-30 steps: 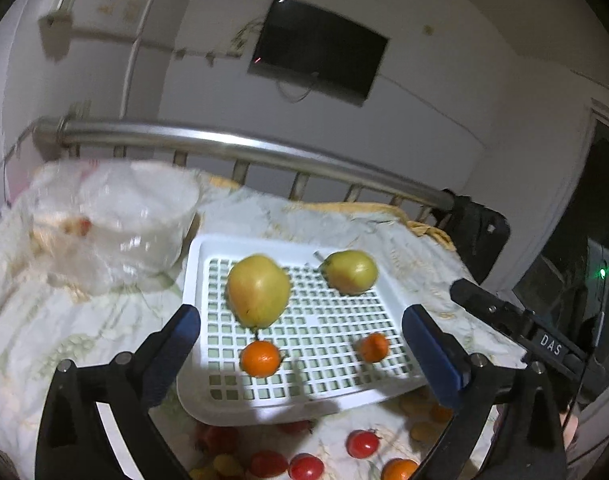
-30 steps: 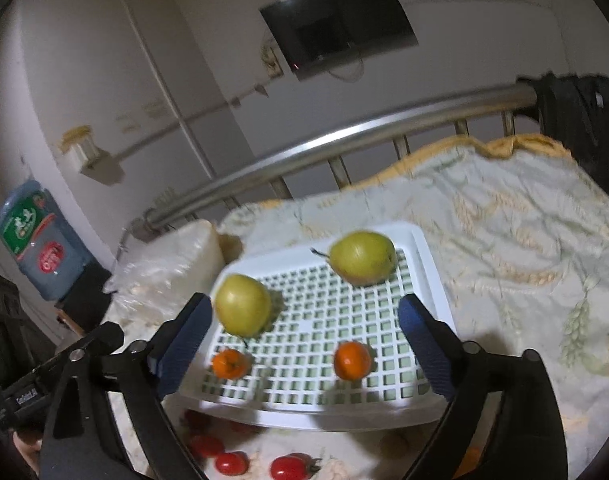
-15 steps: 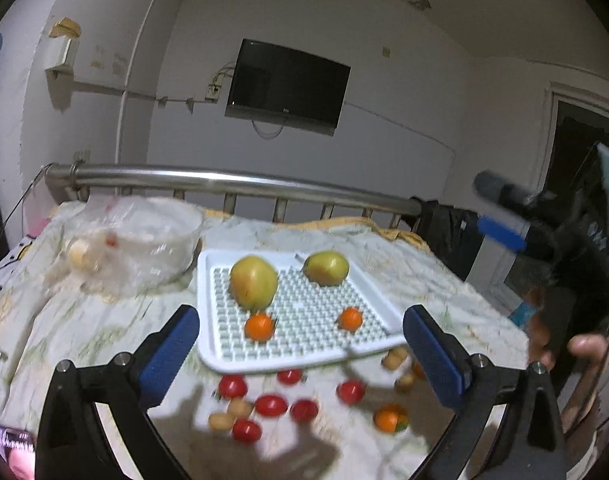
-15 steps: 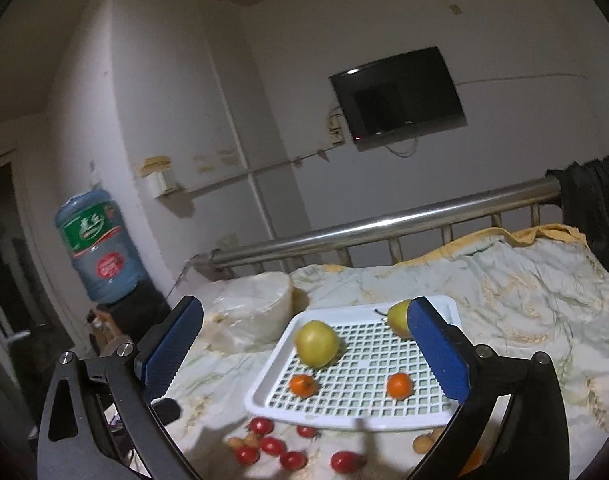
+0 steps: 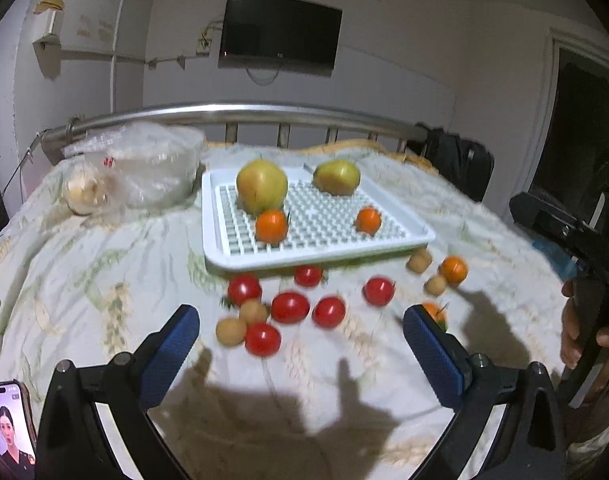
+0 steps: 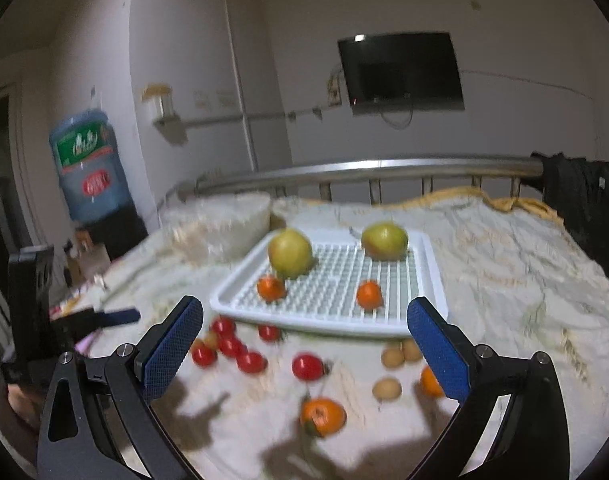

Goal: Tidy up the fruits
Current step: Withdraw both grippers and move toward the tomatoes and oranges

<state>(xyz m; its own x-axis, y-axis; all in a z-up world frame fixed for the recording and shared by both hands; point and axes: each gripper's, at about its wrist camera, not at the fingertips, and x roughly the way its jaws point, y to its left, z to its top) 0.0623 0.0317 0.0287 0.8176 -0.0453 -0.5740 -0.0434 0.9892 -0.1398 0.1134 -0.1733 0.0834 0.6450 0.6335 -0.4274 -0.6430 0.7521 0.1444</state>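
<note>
Both jaws stand wide apart and empty: left gripper [image 5: 300, 340] and right gripper [image 6: 304, 340] hang above the bed's near edge, touching no fruit.

Tray [image 5: 224, 258] sits mid-bed toward the rail [image 5: 240, 114]. It carries two pears [image 5: 261, 192], [image 5: 337, 177] along its far edge and two oranges [image 5: 271, 226], [image 5: 368, 220] nearer its front edge, one fruit toward each corner; this spacing suggests deliberate sorting by kind.

Unsorted fruit lies loose on the bedspread [image 5: 84, 264] just before the tray's front edge: tomatoes [image 5: 290, 307], small tan fruits [image 5: 230, 331] and further oranges [image 5: 453, 269]. Judged the pending work.

Against the earlier frames, both grippers have drawn back and higher: the tray then filled the views between the jaws, whereas now the loose fruit shows in full. Tray contents are unchanged.
</note>
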